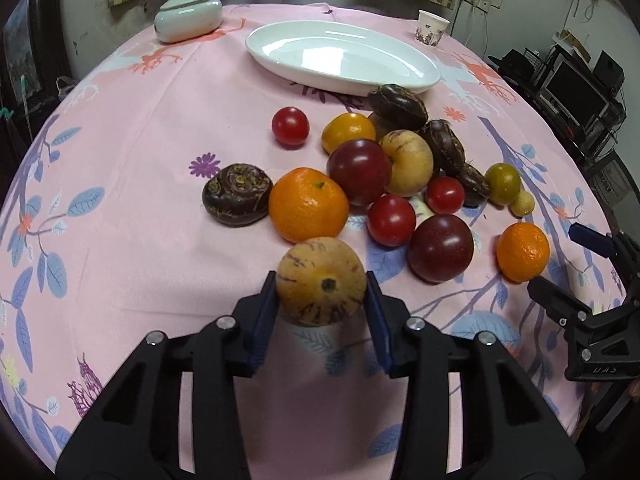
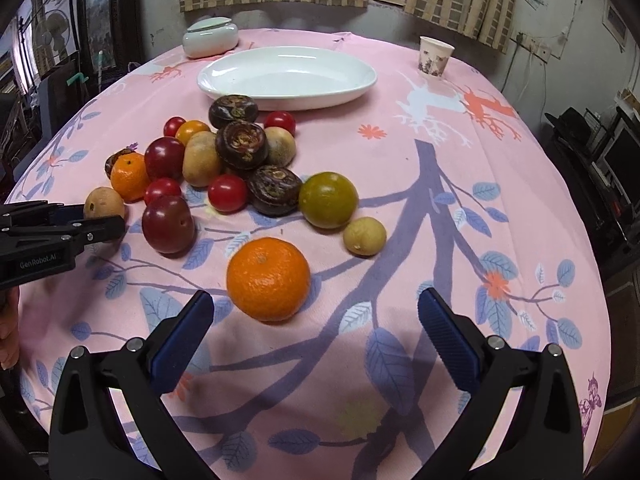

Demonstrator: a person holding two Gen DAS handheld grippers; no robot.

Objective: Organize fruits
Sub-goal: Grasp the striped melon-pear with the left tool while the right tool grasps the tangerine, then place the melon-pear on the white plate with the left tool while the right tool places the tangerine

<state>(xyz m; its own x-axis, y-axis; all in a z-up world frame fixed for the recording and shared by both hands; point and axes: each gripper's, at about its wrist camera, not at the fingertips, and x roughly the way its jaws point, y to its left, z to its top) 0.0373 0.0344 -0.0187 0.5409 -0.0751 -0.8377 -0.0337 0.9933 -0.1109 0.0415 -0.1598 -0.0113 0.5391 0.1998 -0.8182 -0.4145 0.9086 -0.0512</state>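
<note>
The left gripper point(image 1: 321, 286) is clamped on a tan, purple-streaked pepino melon point(image 1: 321, 280), its blue pads pressing the fruit's two sides; the dark stem scar faces the camera, so its long axis runs roughly along the gripper's line, back toward the near edge of the surface point(image 1: 140, 128). It sits at the near side of the fruit pile, just beside a large mandarin point(image 1: 308, 205).

The right gripper point(image 2: 316, 320) stands with its jaws wide apart, nothing between the pads — a second mandarin point(image 2: 268, 279) lies just ahead of it, stem dimple up, apart from the pile.

Counted across both views: two mandarins, four small red tomatoes point(image 2: 227, 193), two dark red plums point(image 2: 169, 224), four dark brown water chestnuts point(image 2: 241, 145), flat-round with the ringed face turned up or sideways, one green citrus point(image 2: 328, 200), one small yellowish round fruit point(image 2: 364, 236), one yellow-orange tomato-like fruit point(image 2: 193, 131), and three or so tan fruits, partly hidden by their neighbours.

Beyond the pile, toward the far edge, an empty white oval dish point(image 2: 224, 76) lies with its long axis across the surface. A pale lidded jar point(image 2: 210, 38) stands at the far left, one paper cup point(image 2: 435, 57) at the far right.
</note>
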